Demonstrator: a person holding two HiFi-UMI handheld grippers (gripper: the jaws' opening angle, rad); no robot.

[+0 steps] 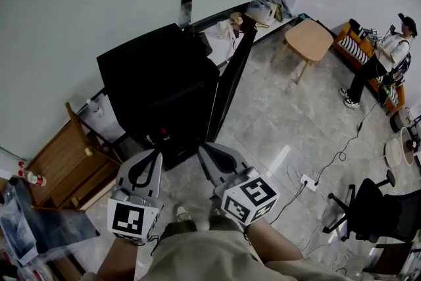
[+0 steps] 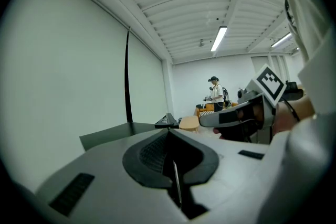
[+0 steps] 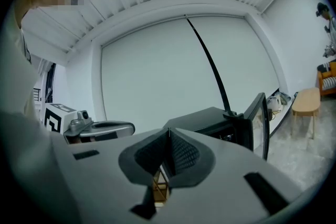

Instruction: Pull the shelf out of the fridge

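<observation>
**Both grippers shut and empty, short of the open fridge**

The black fridge [image 1: 158, 76] stands on the floor [image 1: 289, 115] just ahead of the person, its door [image 1: 231, 76] swung open at the right side in the head view. The shelf shows in no view. The fridge's top hides the inside from above, and the right gripper view gives only a dark opening beside the door. It is most likely inside, not yet drawn out.

The left gripper [image 1: 156, 153] and right gripper [image 1: 202, 147] are held side by side, near the fridge's front but touching nothing. On the left, the fingers [image 2: 149, 152] meet with no gap and nothing between them. On the right, the fingers [image 3: 186, 155] are likewise pressed together and hold nothing.

The step in hand looks like the approach, so the task has barely begun. To do it well:

- Spread the fingers before they go into the opening, since shut tips could only push the shelf.
- Bring both grippers down to the level of the opening. They sit high for now and point over the fridge's top.
- Take the shelf's front edge at two points, one toward each side, so it does not skew in its runners.
- Pull straight toward the body and keep the shelf level, lifting only slightly if it catches on a stop.
- Keep the right gripper clear of the door, which stands closest to that side.
</observation>
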